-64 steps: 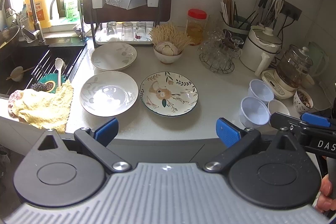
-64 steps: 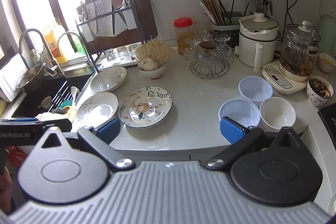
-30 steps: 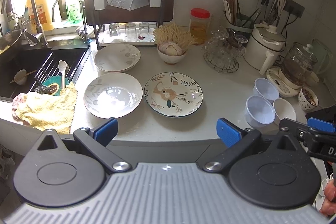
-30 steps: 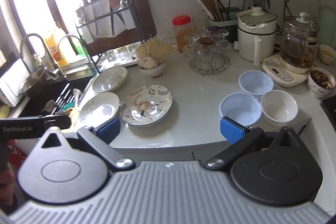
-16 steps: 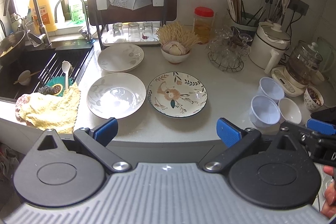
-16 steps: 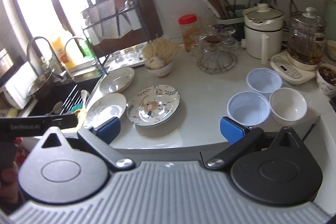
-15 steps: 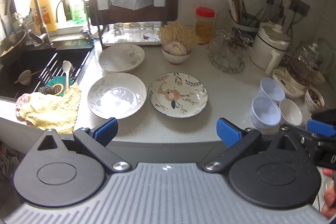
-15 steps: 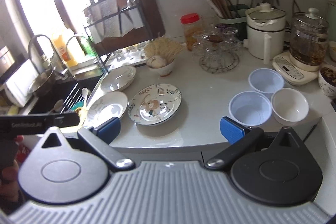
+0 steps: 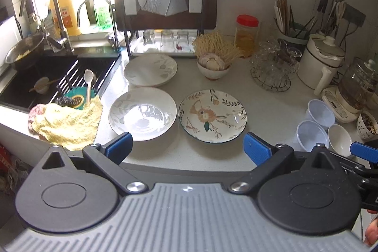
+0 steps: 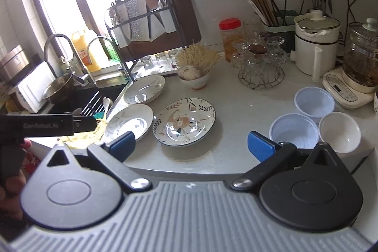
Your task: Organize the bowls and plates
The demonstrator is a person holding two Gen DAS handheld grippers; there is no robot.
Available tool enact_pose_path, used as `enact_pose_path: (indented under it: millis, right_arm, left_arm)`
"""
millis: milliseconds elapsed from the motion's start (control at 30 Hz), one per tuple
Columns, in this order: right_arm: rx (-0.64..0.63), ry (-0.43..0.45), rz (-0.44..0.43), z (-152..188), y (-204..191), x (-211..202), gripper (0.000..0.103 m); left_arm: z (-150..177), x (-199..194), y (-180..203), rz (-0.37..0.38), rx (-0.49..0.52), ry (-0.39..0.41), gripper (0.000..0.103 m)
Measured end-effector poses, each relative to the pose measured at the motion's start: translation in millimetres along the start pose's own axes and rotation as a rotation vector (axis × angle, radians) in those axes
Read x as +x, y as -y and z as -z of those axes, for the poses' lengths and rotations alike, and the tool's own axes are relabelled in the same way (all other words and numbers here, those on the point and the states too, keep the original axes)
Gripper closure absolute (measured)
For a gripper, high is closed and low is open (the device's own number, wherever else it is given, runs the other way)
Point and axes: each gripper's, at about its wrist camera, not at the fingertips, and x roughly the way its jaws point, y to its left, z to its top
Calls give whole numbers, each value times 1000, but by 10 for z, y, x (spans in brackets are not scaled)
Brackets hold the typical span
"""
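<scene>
1. The left gripper point(image 9: 187, 149), with blue-padded fingers, hangs at the near edge of the pale grey stone counter point(image 9: 269, 110), its jaws spread wide with nothing between them.
2. Just ahead of its left finger sits a white shallow plate with faint grey leaf prints point(image 9: 142, 113); ahead of its right finger sits a round floral-patterned plate with a dark rim point(image 9: 212, 115). The two lie close side by side.
3. Farther ahead, beyond the leaf plate, lies a second white leaf-print plate point(image 9: 150, 70), just in front of the black metal dish rack point(image 9: 165, 15).
4. The right gripper point(image 10: 191, 144) is likewise spread wide and holds nothing.
5. Just beyond its right finger stand two translucent pale-blue plastic bowls point(image 10: 294, 130) and a small white ceramic bowl point(image 10: 339, 131), clustered nearly touching.
6. A crumpled yellow knitted cloth point(image 9: 67, 123) lies to the left gripper's left, at the edge of the black sink point(image 9: 30, 81).
</scene>
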Motion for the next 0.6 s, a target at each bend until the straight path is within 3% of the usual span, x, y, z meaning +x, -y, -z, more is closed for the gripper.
enact_pose_path:
  millis: [333,600]
  right_arm:
    - [-5,2,42,10,-143,210,0]
    - [66,6,84,0,-502,613,0]
  left_arm:
    - [-74,513,-124,91,11,-47,1]
    - [-288,1031,-493,194,98,-96,1]
